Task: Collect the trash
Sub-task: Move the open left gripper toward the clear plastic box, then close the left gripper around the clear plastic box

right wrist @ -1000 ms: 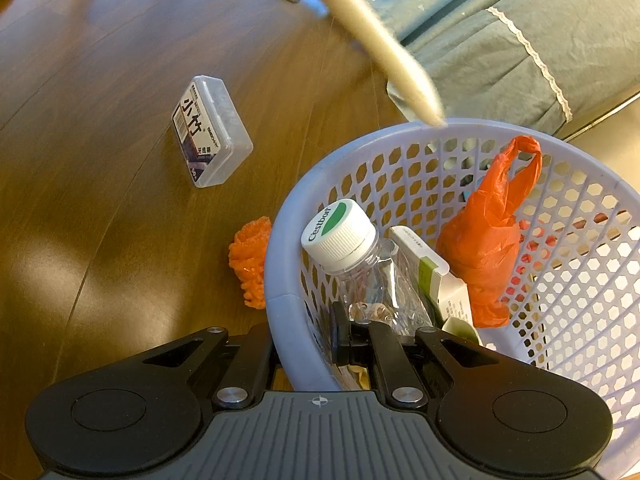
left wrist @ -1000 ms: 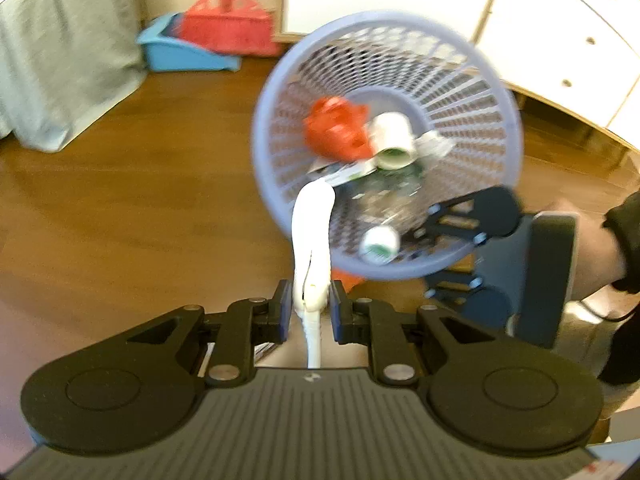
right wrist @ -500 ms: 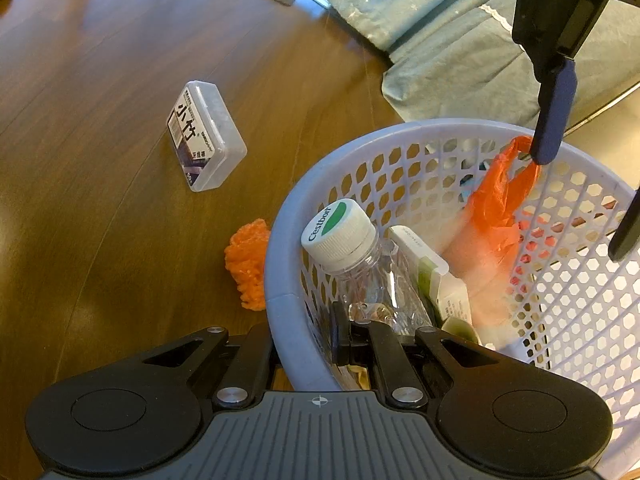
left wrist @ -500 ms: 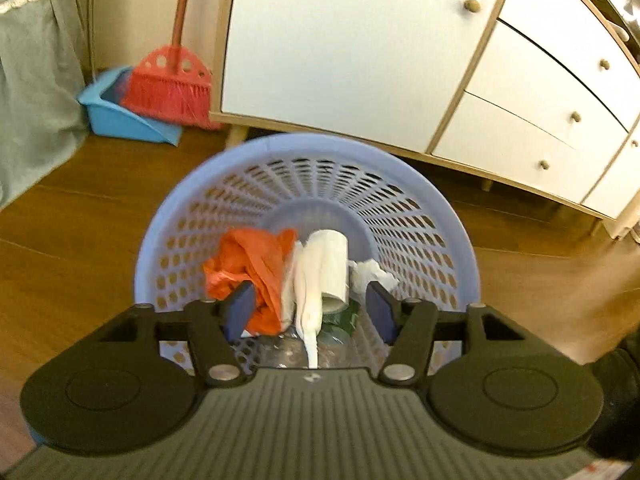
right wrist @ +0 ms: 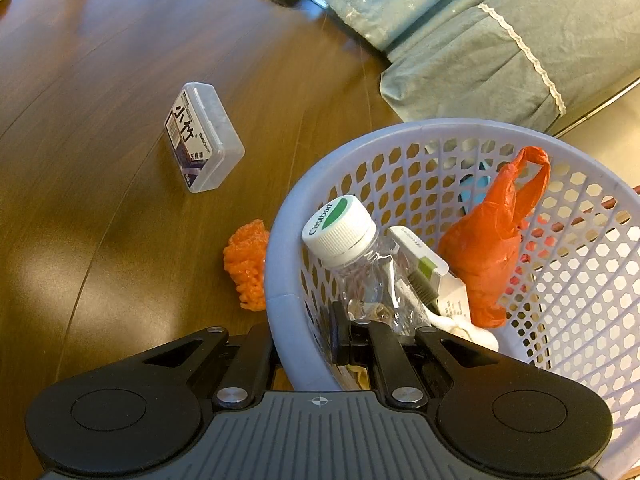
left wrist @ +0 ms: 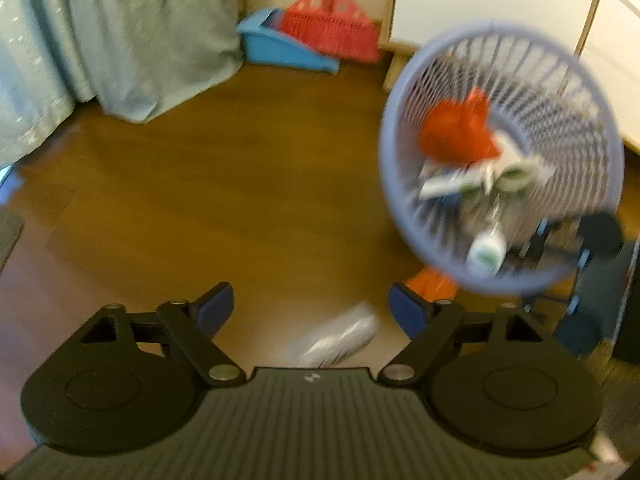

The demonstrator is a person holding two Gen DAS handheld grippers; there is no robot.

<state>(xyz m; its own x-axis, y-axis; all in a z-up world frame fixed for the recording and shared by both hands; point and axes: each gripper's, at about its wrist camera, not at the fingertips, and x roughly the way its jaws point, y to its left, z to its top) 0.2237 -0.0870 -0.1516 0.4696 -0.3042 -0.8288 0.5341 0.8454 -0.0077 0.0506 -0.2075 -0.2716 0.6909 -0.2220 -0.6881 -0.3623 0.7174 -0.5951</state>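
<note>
the right hand-held gripper [right wrist: 308, 344] is clamped on the rim of the basket [right wrist: 280, 280], which holds a bottle [right wrist: 352, 244] and an orange bag [right wrist: 484, 252]. the left hand-held gripper [left wrist: 310, 308] has just been opening, jaws wide with nothing between them, above a clear box [left wrist: 336, 340] on the floor [left wrist: 200, 200].

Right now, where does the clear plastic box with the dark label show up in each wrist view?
Left wrist view: the clear box is a blurred pale shape low in the middle, on the floor between the open fingers of the left gripper.
Right wrist view: clear box, upper left, on the floor, apart from the basket.
Shared landmark: the lavender basket with the orange bag.
</note>
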